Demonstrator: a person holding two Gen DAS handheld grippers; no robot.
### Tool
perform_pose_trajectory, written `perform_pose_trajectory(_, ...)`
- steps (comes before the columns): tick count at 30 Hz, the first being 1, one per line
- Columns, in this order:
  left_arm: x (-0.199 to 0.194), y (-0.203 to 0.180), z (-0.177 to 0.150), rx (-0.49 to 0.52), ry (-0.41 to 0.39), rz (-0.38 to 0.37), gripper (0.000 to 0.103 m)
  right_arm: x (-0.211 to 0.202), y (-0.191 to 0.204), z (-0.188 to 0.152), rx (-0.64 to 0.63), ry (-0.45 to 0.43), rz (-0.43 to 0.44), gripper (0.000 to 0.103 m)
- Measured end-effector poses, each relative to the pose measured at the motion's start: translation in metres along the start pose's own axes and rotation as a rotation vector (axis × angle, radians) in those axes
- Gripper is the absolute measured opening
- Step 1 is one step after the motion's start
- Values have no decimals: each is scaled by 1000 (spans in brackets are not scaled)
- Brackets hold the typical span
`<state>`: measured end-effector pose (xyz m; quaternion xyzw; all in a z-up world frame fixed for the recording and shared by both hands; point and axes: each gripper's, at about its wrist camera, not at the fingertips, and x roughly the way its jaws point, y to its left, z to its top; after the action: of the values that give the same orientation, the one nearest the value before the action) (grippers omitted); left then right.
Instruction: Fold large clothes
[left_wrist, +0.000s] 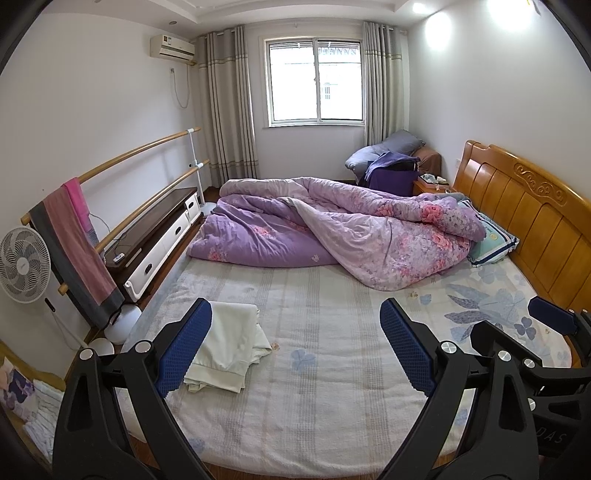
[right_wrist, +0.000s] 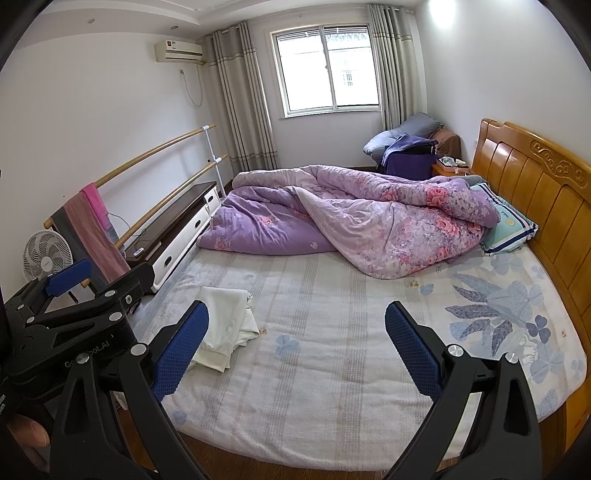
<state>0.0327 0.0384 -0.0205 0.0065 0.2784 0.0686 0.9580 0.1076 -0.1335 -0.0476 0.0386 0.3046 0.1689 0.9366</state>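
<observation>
A cream-white garment (left_wrist: 225, 343) lies folded in a stack on the near left part of the bed (left_wrist: 314, 387). It also shows in the right wrist view (right_wrist: 225, 328). My left gripper (left_wrist: 295, 347) is open and empty, held above the bed's near edge, its left finger beside the garment. My right gripper (right_wrist: 295, 347) is open and empty, to the right of the left one. The right gripper shows at the right edge of the left wrist view (left_wrist: 546, 332).
A crumpled purple floral duvet (left_wrist: 332, 229) fills the far half of the bed. A pillow (left_wrist: 491, 240) lies by the wooden headboard (left_wrist: 524, 221). A fan (left_wrist: 22, 264), a towel rail (left_wrist: 81, 240) and a low cabinet (left_wrist: 159, 236) stand to the left.
</observation>
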Motion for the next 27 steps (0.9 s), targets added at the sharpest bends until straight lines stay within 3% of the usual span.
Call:
perform_pose_trajectory(16, 5, 3, -2, 0, 22, 15, 93, 9, -12, 5, 0, 22, 25, 93)
perform_pose_trajectory(27, 15, -16, 8, -7, 38, 48, 93, 15, -27, 11, -9, 39, 59, 93)
